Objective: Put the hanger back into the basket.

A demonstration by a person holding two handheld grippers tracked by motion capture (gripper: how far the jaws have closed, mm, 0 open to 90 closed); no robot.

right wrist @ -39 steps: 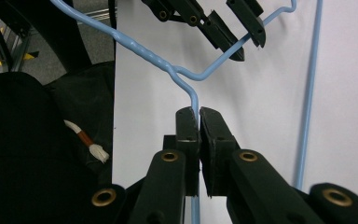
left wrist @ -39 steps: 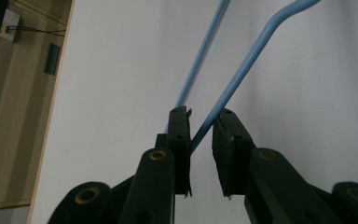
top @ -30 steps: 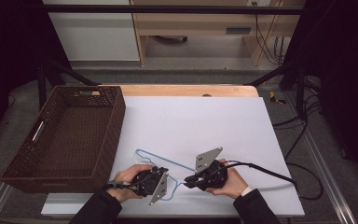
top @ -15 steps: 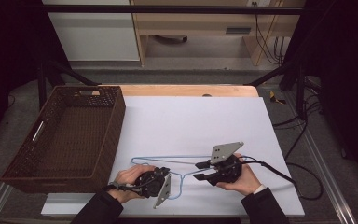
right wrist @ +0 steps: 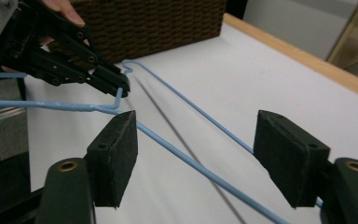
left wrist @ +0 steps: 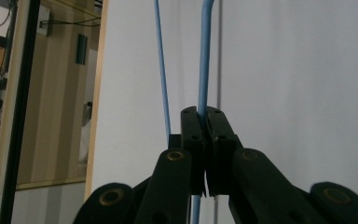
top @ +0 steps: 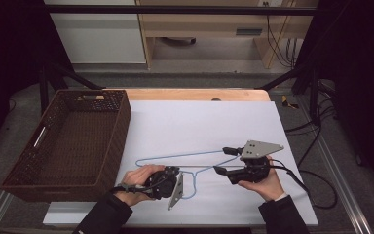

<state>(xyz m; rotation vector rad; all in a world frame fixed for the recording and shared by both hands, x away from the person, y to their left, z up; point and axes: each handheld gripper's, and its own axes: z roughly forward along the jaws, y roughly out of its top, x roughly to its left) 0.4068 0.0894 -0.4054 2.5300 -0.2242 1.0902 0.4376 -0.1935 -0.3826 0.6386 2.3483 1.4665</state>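
- Step in hand, as judged: a blue wire hanger is being handled by two tools, and the likely aim is to lift it toward the wicker basket that stands just to the left of the left tool.
- To do the step well: bring the right tool in squarely so that one straight run of wire lies between its pads, then press them together before any lift. A thin wire can pivot in a single pinch, so a second hold well apart from the first would keep the hanger level.
- Left tool: pressed together on the hanger near its hook. In the left gripper view the blue wire passes straight up out of the narrow seam between the two black pads, with no gap visible beside it.
- Right tool, seen in the right gripper view: spread wide, with its pads well apart. Two runs of wire cross the space between them; the left pad lies close against one run, though actual contact cannot be told. It grips nothing.
- Position of the hanger: flat on the white counter, stretching from the left tool's pinch across to the open mouth of the right tool, with its far corner close to the basket wall.
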